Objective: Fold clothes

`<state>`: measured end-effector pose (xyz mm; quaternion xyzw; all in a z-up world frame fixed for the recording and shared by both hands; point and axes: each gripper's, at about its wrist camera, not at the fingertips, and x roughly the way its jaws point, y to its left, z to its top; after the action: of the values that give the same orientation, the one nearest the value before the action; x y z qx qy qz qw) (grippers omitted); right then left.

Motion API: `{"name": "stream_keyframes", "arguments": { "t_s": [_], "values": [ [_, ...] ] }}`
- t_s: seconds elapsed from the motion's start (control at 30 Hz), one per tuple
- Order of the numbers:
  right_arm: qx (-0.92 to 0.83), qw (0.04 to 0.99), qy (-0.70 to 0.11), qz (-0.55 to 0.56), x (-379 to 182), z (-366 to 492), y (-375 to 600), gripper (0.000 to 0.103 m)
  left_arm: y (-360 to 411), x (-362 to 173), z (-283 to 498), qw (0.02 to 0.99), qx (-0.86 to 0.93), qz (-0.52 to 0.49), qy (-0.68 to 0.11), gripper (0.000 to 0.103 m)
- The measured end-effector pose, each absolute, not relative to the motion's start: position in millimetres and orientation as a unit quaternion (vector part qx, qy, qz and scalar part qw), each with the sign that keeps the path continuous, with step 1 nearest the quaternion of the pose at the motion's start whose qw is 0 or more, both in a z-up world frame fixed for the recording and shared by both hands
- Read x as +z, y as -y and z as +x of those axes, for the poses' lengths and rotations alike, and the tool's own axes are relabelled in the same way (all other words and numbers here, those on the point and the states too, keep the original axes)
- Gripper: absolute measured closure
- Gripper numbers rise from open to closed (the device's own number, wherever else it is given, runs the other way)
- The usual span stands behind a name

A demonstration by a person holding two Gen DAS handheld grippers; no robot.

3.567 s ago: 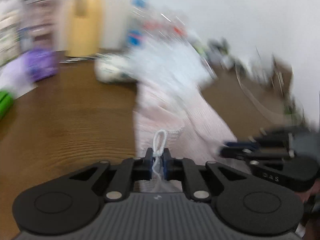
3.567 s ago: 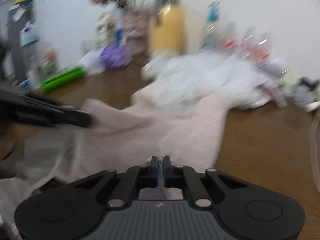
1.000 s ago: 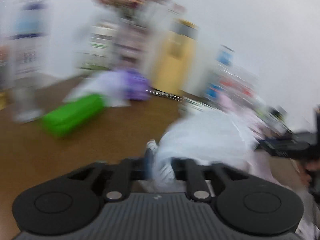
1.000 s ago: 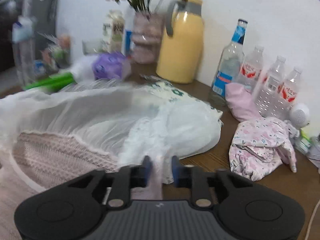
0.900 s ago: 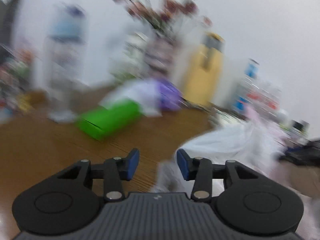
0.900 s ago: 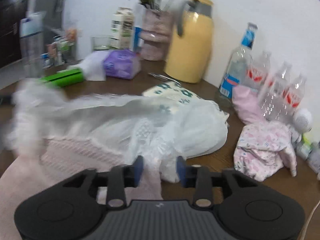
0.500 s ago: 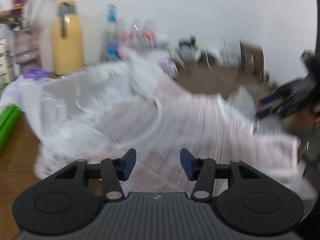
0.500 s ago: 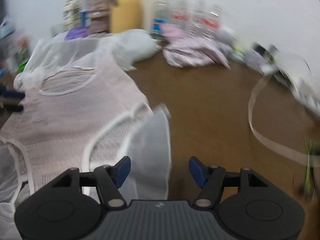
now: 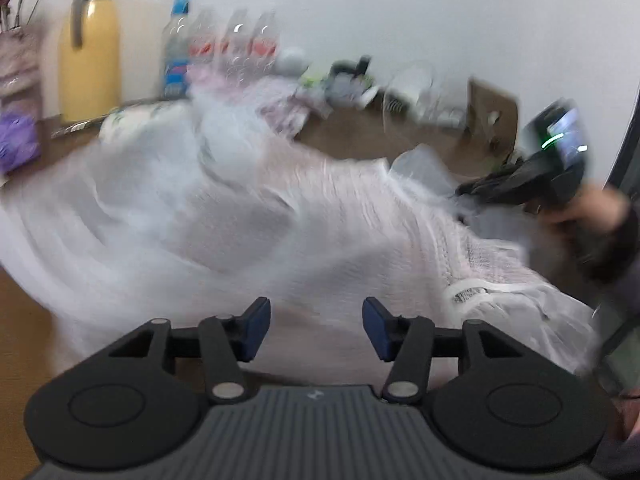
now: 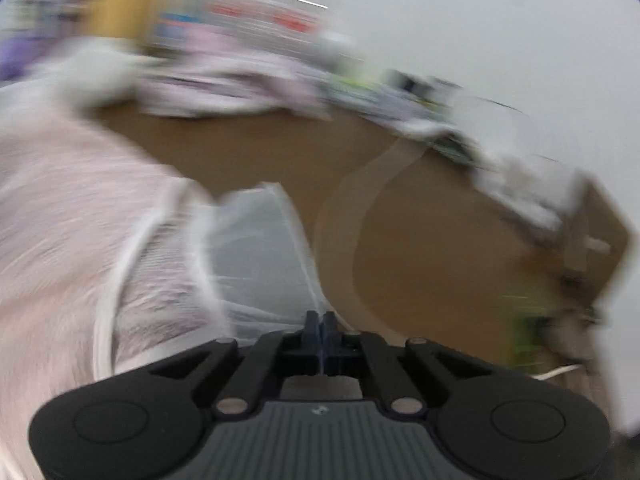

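A pale pink knit garment (image 9: 340, 240) with sheer white mesh parts lies spread on the brown wooden table (image 10: 420, 240), blurred by motion. My left gripper (image 9: 316, 328) hovers over its near edge; the jaws are opening and hold nothing, with only cloth lying below them. My right gripper (image 10: 320, 326) has its jaws closing together on the edge of the sheer white sleeve (image 10: 256, 248), beside the pink knit (image 10: 80, 220). In the left wrist view the right gripper (image 9: 468, 192), held in a hand, sits at the garment's far right corner.
Along the back wall stand a yellow thermos (image 9: 90, 48), several plastic bottles (image 9: 224, 40) and a purple pack (image 9: 18, 140). A floral cloth heap (image 10: 224, 84) lies behind the garment. A pale strap (image 10: 348, 220) curves over the table, and a cardboard box (image 9: 490, 116) stands at the right.
Both grippers let go of the mesh they held and swung right over the garment. The left jaws stay apart; the right jaws spread wide, then closed on the sheer sleeve's edge.
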<state>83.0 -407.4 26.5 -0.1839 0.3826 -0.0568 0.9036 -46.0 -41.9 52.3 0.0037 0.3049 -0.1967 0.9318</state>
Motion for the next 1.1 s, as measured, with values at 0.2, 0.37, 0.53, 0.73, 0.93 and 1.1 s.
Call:
{"name": "stream_keyframes", "arguments": {
  "t_s": [0.2, 0.37, 0.53, 0.73, 0.93, 1.1],
  "values": [
    [0.083, 0.935, -0.325, -0.115, 65, 8, 411, 0.037, 12, 52, 19, 0.940, -0.124, 0.065, -0.310, 0.024],
    [0.138, 0.923, -0.345, -0.101, 39, -45, 381, 0.038, 24, 22, 53, 0.921, -0.127, 0.035, -0.366, 0.024],
    [0.127, 0.922, -0.361, -0.057, 21, -63, 379, 0.038, 56, 11, 39, 0.928, -0.137, 0.054, -0.343, 0.060],
    [0.135, 0.926, -0.350, -0.040, 14, -77, 375, 0.039, 39, 13, 11, 0.932, -0.110, 0.028, -0.345, 0.099],
    [0.180, 0.923, -0.336, -0.053, 12, -92, 355, 0.039, -13, 22, -76, 0.921, -0.068, -0.036, -0.383, 0.099],
    [0.203, 0.919, -0.331, -0.063, 13, -91, 331, 0.038, -45, 29, -137, 0.922, -0.015, -0.042, -0.384, 0.093]
  ]
}}
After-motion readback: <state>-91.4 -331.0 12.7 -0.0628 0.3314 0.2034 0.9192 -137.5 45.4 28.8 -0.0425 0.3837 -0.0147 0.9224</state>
